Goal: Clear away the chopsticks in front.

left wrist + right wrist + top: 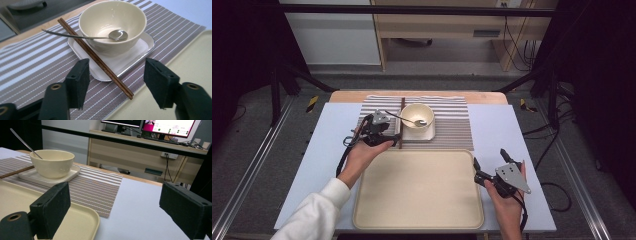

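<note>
Your worktop [337, 125] carries the big beige tray [418, 189] nearest you, bare of any dishes, and beyond it the striped placemat [452, 125]. On that mat sits the small square plate [135, 53] with the cream bowl [112, 22] on it and a metal spoon [100, 37] resting inside, handle sticking out over the rim. The chopsticks [100, 62] are the thing to watch: the pair lies together, propped across the plate's near-left edge, with the close end down on the mat.

Your left claw [116, 83] is the one in position. Its jaws stand wide apart and hold nothing, and the near end of the chopsticks sits right between them, just ahead of the pads. Note the long axis: in the left gripper view the sticks run diagonally away from you, from lower right up to upper left, past the bowl's side. From the high view they lie straight front-to-back, just left of the bowl, with your left hand close against them.

Your right claw [488, 165] is well apart from all this, hovering off the tray's right edge, jaws spread and empty.

So I'd judge the left does the pick: square the jaws across that diagonal, not along it, and close on the near end, clear of the plate rim.
</note>
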The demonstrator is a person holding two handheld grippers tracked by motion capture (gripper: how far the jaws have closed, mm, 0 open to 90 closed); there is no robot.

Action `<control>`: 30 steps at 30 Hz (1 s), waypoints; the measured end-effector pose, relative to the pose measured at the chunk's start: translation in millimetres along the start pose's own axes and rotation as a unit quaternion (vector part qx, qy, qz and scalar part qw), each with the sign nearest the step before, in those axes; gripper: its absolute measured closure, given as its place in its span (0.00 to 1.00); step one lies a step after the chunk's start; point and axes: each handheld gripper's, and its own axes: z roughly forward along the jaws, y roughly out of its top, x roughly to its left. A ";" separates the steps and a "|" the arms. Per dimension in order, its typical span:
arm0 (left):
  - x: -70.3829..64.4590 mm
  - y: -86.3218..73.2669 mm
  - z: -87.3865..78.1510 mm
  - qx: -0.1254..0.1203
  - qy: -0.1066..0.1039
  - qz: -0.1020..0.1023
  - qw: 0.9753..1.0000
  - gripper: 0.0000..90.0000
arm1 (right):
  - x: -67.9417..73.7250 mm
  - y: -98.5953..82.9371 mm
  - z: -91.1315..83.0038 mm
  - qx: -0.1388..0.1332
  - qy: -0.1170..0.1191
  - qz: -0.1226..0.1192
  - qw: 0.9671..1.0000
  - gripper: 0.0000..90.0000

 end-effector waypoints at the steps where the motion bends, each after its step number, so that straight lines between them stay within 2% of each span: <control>1: 2.2 -0.5 2.4 0.001 -0.002 -0.012 1.000 0.46 | -0.3 -0.1 0.1 0.000 0.000 0.000 1.000 0.11; 2: 4.1 -1.0 5.9 0.000 0.000 -0.028 1.000 0.48 | -0.6 -0.5 0.5 0.000 0.000 0.000 1.000 0.11; 5: 8.9 -2.2 14.0 0.002 0.001 -0.055 0.998 0.55 | -1.7 -1.1 0.2 0.003 -0.001 0.002 1.000 0.11; 7: 13.5 -3.7 20.3 0.002 0.000 -0.084 0.997 0.58 | -2.5 -0.4 -0.5 -0.001 -0.002 0.003 1.000 0.11; 10: 16.9 -5.8 27.8 0.003 -0.006 -0.108 0.994 0.62 | -2.4 0.6 -1.1 -0.003 -0.001 0.004 1.000 0.11; 17: 18.6 -10.6 44.8 0.010 -0.008 -0.138 0.990 0.67 | -1.1 0.5 0.1 0.000 0.001 -0.001 1.000 0.11; 22: 16.2 -10.5 48.6 0.009 -0.004 -0.144 0.990 0.68 | -2.4 0.3 -0.3 0.000 0.000 0.001 1.000 0.11; 30: 16.7 -12.3 53.4 0.008 0.008 -0.172 0.985 0.72 | -0.8 1.2 0.3 0.001 0.004 0.001 1.000 0.11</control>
